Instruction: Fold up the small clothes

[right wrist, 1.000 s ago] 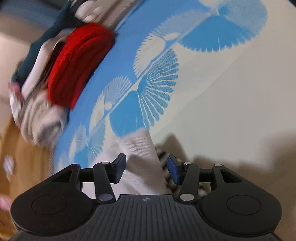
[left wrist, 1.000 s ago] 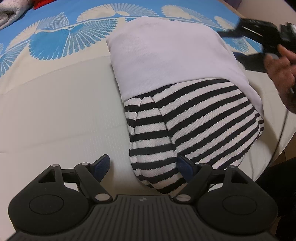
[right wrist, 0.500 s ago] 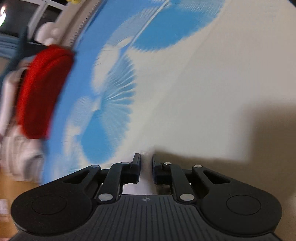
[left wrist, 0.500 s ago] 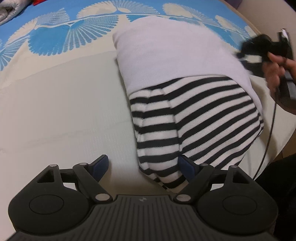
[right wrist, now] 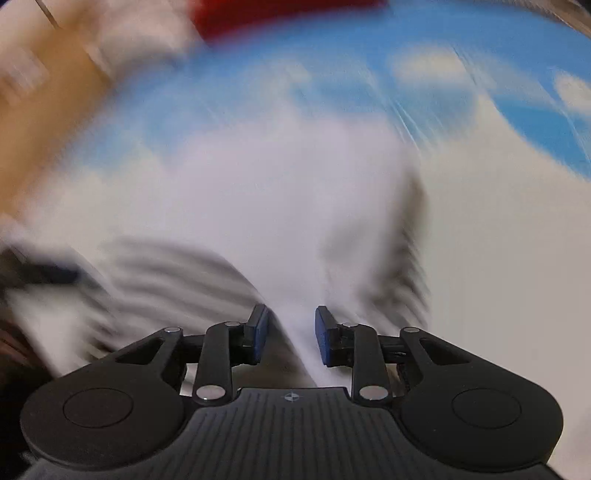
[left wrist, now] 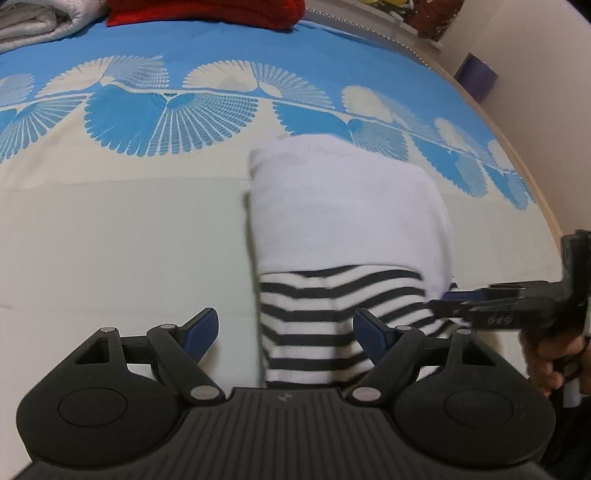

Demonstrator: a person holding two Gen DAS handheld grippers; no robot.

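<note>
The left gripper stands with its jaws spread wide, released, gripping nothing; the near end of the folded garment lies between and below its blue pads, the pads clear of the cloth. The right gripper comes in from the garment's right edge, its jaws opening; in its own badly smeared view pale cloth runs up between the pads, but the pads do not press on it as far as I can tell. From the left wrist view that same right gripper reaches the striped end from the side, with a hand wrapped round its handle.

The garment is a small top, white across its far part and black-and-white striped at the near end, folded into a compact bundle. It lies on a bedspread, cream near us and blue with a fan pattern further off. Well beyond it, at the far edge, sit a red folded cloth and a pale grey folded cloth.
</note>
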